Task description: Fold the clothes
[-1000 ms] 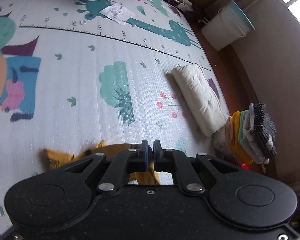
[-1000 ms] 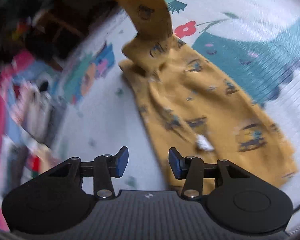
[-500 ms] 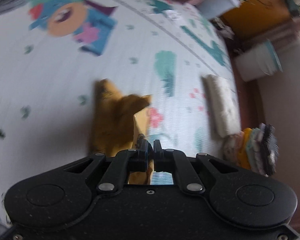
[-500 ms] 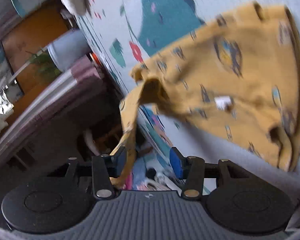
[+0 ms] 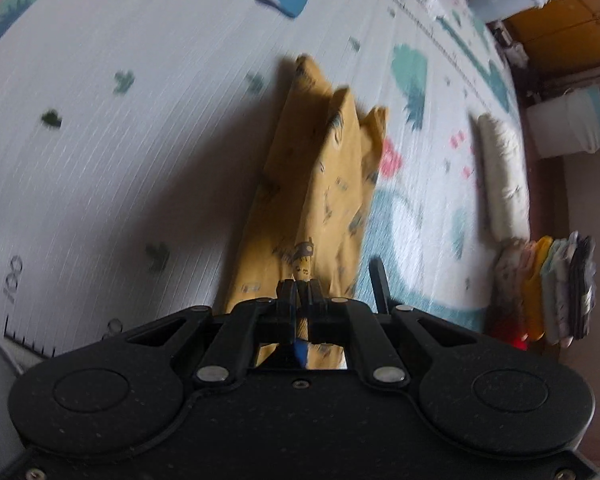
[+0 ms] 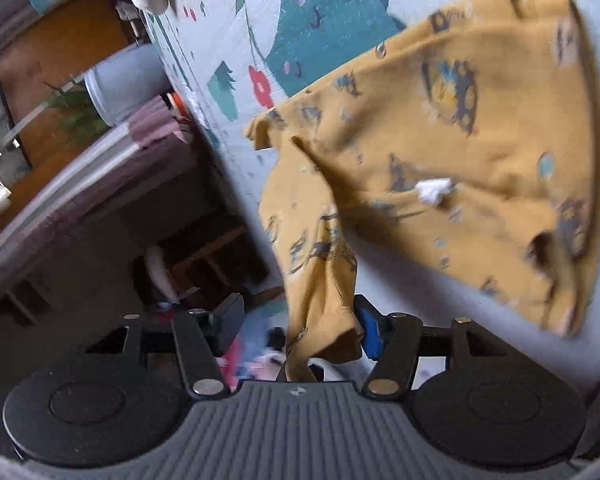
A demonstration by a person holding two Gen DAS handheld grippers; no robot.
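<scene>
Lying beside the yellow garment [image 5: 319, 184]: rolled towel [image 5: 503, 176], stacked clothes [image 5: 547, 288].

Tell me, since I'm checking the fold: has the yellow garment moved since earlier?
Yes. The yellow garment now stretches up the play mat, toward the white pillow.

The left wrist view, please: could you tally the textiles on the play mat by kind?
Mustard printed garment: 1
White rolled blanket: 1
Stack of folded clothes: 1, with individual pieces too blurred to count
Total: 3
</scene>
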